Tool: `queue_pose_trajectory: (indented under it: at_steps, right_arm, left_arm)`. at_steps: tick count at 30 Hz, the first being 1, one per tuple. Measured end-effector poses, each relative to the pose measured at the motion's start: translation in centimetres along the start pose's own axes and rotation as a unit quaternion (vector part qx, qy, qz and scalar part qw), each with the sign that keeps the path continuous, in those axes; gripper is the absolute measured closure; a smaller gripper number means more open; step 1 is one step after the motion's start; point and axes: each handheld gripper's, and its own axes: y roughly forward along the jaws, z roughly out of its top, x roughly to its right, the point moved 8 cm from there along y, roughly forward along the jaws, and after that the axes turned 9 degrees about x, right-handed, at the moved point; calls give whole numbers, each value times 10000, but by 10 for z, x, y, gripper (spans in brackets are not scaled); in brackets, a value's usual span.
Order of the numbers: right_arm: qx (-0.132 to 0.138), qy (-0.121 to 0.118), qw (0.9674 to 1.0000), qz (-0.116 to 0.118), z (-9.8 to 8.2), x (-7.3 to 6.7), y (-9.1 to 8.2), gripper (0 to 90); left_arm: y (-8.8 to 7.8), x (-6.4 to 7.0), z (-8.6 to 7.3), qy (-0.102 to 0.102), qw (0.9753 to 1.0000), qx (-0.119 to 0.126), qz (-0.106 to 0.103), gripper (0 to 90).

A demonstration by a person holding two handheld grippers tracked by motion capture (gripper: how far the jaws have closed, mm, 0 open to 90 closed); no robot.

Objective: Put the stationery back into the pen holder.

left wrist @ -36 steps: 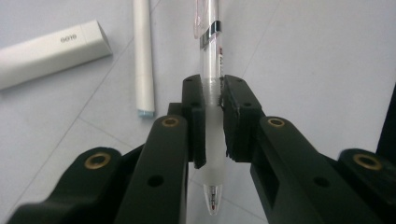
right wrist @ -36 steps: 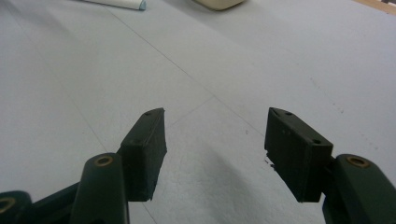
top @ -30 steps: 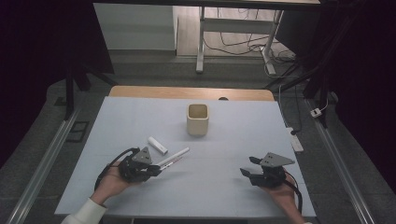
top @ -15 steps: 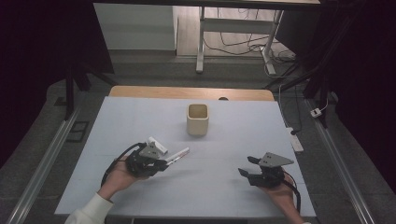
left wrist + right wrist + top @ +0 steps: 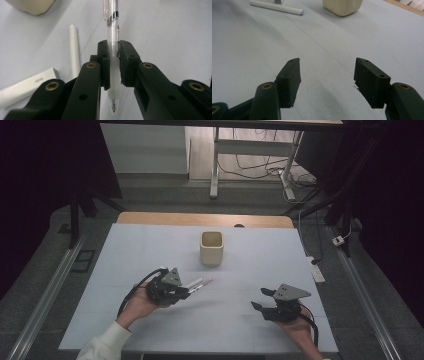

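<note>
My left gripper [image 5: 186, 290] is shut on a clear pen [image 5: 200, 282] with a red tip; the pen sticks out toward the right. In the left gripper view the pen [image 5: 111, 17] runs between the pads of the left gripper [image 5: 114, 47], its tip pointing back at the camera. Below it on the table lie a white stick pen [image 5: 74, 47] and a white oblong block [image 5: 27, 86]. A cream cup [image 5: 211, 248] stands upright at the table's middle, apart from both grippers. My right gripper [image 5: 261, 299] rests low at the front right, open, with nothing between its jaws [image 5: 327, 80].
The pale blue sheet [image 5: 260, 260] covers the table, with a wooden edge [image 5: 205, 219] at the back. In the right gripper view the white stick pen [image 5: 276, 7] and the cup [image 5: 342, 7] lie far ahead. A power strip [image 5: 317, 271] sits off the right edge.
My left hand has carried the pen to the right and away from the front edge, a little higher. It now covers the white items in the high view. The right gripper has kept still.
</note>
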Motion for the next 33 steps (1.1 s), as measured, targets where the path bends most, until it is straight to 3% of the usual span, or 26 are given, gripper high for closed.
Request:
queue_pose_trajectory:
  at_steps: [15,18,33]
  right_arm:
    - [5,-92,9999,49,4,-6,4,370]
    - [-4,-115,9999,58,4,-7,5,368]
    - [29,-176,9997,162,13,-17,11,357]
  left_arm:
    - [17,5,14,154,9999,-16,-72,788]
    - [19,9,18,178,9997,27,-164,788]
    - [36,22,35,456,9987,-39,-239,788]
